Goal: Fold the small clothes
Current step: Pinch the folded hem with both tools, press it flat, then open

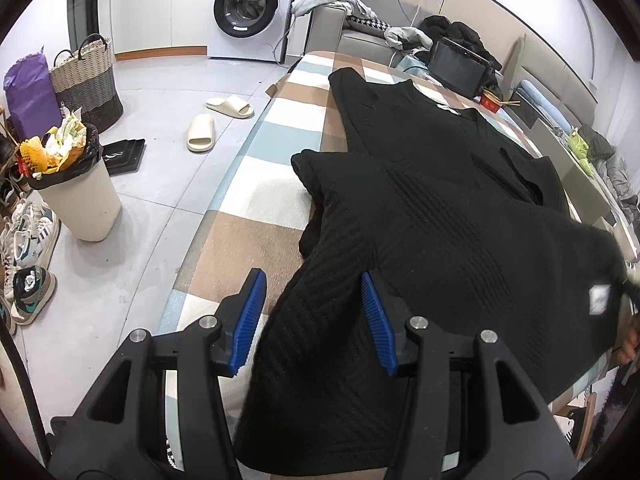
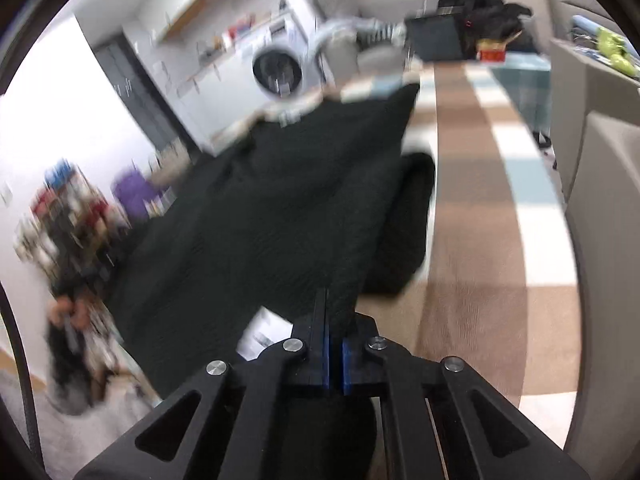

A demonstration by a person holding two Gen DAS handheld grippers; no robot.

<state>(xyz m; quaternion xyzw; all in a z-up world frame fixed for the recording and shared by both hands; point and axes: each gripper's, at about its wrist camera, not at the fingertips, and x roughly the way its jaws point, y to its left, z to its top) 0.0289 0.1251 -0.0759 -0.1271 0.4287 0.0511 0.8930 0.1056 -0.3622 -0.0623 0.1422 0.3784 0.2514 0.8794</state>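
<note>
Garment: your black ribbed sweater lies spread on the checked blanket covering the table, one sleeve laid across the body toward the edge nearest the floor.

Left hand-held gripper: its blue pads stand apart with a band of the sweater running between them; neither pad looks to press the knit, so you are straddling the cloth, not holding it (probably lined up to take the hem next).

Right hand-held gripper: the jaws are together, pinched on the sweater's edge, beside a white tag.

Why held so: you seem to have a near corner clamped so it can be lifted and carried over the body as a fold, while the other side waits in place to match it.

Where the sweater sits: directly ahead of and under both grippers, its body stretching away from you along the table; the far sleeve lies flat toward the tablet.

View note: the right view is blurred, so fine detail of the grip is uncertain.
</note>
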